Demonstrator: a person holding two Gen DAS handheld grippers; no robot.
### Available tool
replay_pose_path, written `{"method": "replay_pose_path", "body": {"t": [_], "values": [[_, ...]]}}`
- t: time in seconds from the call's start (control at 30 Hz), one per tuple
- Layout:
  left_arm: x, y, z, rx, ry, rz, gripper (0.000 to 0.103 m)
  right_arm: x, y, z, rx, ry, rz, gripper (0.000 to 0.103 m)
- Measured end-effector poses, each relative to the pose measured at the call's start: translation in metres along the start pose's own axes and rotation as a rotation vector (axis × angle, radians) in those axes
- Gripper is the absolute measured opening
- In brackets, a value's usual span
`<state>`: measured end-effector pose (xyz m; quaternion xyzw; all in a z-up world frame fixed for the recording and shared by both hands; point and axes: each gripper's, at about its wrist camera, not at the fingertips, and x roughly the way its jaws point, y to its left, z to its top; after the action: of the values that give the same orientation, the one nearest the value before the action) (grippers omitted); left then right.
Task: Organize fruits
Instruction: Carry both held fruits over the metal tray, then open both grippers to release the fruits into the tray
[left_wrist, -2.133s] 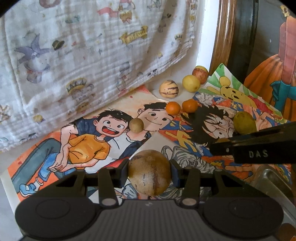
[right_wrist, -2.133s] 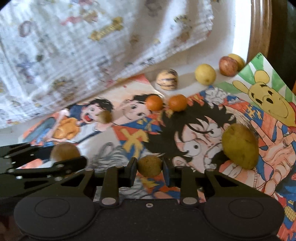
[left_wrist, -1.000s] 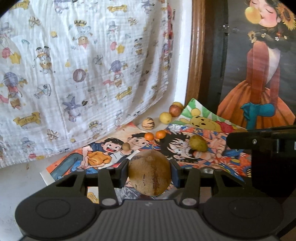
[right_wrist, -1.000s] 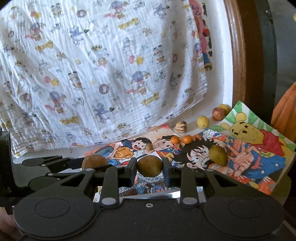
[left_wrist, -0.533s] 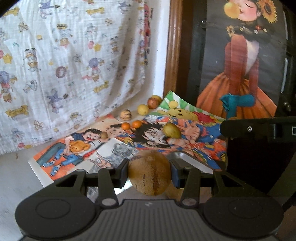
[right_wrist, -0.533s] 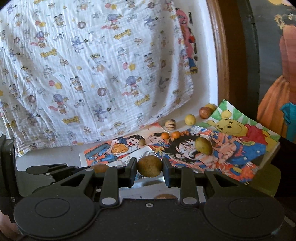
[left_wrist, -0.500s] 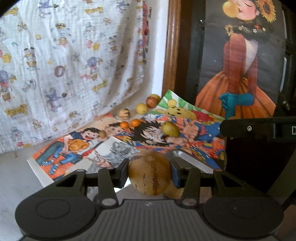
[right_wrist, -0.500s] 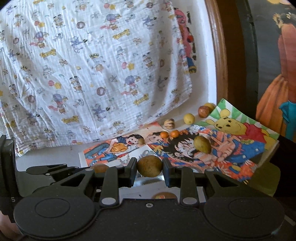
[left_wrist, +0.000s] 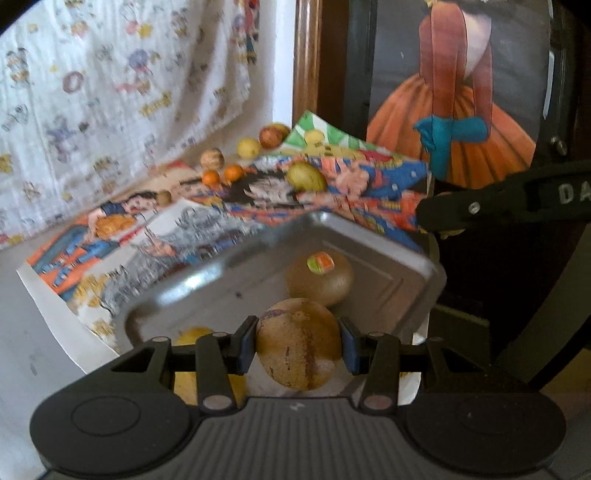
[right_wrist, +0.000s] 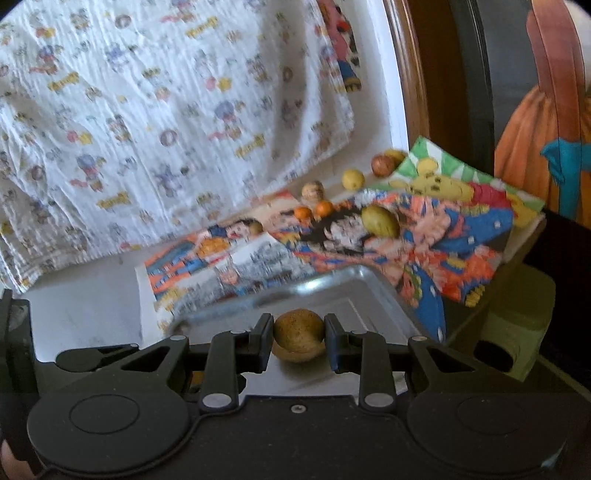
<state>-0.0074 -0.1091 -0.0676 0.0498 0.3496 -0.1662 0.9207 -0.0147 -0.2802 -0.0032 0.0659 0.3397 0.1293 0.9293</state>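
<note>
My left gripper (left_wrist: 298, 343) is shut on a large tan round fruit (left_wrist: 299, 347), held above a metal tray (left_wrist: 391, 240). Inside the tray lie a brown fruit with a sticker (left_wrist: 320, 277) and a yellow fruit (left_wrist: 199, 336) partly hidden by my fingers. My right gripper (right_wrist: 298, 338) is shut on a small brown round fruit (right_wrist: 298, 332) over the same tray (right_wrist: 354, 284). Several fruits remain on the cartoon posters: a green mango (left_wrist: 306, 177), two small oranges (left_wrist: 221, 175), a striped round fruit (left_wrist: 212, 158), a yellow one (left_wrist: 248, 147) and a reddish one (left_wrist: 271, 136).
A printed white cloth (left_wrist: 110, 85) hangs behind the posters. A wooden frame (left_wrist: 306, 59) and a dark panel with a painted figure in an orange dress (left_wrist: 454, 110) stand at the right. The other gripper's black arm (left_wrist: 517, 199) crosses the left wrist view's right side.
Both grippers have pulled back from the posters, each still holding its fruit, and tilted down over the metal tray, which now fills the foreground.
</note>
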Motion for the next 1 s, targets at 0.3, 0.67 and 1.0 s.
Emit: {"method": "replay_pose_path", "body": {"t": [0.3, 0.67, 1.0], "values": [[0.026, -0.01, -0.01, 0.031, 0.057, 0.02, 0.05, 0.053, -0.02, -0.027, 0.0, 0.117, -0.012, 0.031], [0.033, -0.014, -0.012, 0.079, 0.052, 0.068, 0.051, 0.084, -0.024, -0.033, -0.008, 0.173, -0.003, 0.031], [0.034, -0.013, -0.011, 0.08, 0.051, 0.074, 0.053, 0.088, -0.026, -0.035, 0.009, 0.192, -0.002, 0.035]]}}
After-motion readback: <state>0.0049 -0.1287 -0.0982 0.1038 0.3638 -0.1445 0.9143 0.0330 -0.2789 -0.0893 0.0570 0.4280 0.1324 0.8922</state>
